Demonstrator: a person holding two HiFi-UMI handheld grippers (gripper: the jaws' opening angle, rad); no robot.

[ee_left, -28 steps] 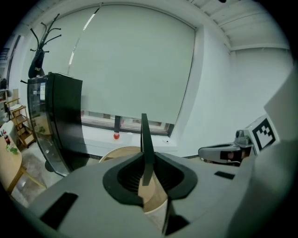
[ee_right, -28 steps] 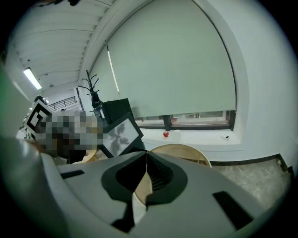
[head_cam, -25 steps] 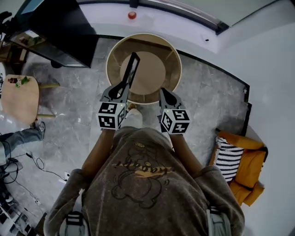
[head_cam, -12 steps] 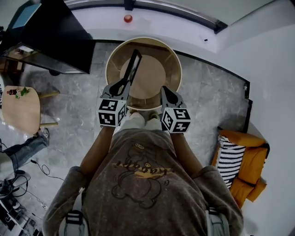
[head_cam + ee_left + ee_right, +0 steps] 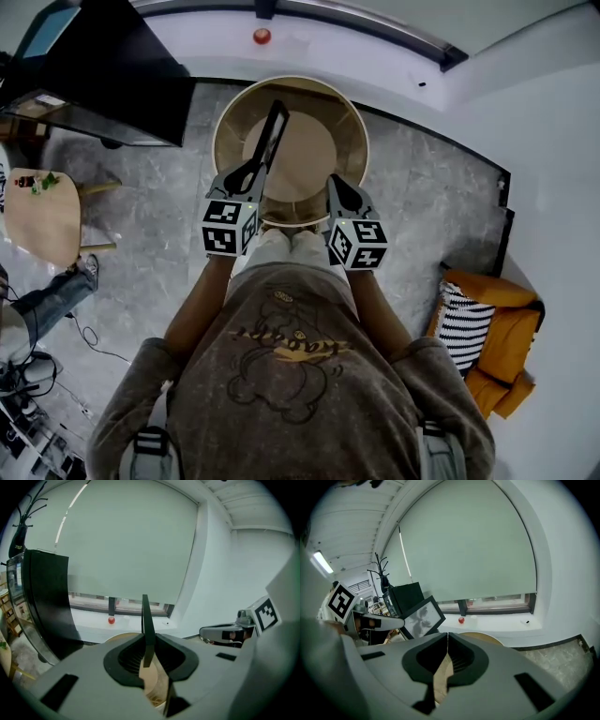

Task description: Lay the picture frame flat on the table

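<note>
Item: frame (image 5: 146, 620), thin, black-bordered, with a pale print on its face. It stands on edge between the jaws of the left hand-held gripper (image 5: 251, 176), which is clenched on its near border; the rest reaches ahead of the jaws, over the round bench (image 5: 354, 141). Right hand-held gripper (image 5: 447, 637): jaws together, nothing in them, just beside the left. Handling, as judged: light, stiff, smooth border likely slippery, face possibly glazed and fragile. Take it by the border, never the face.
</note>
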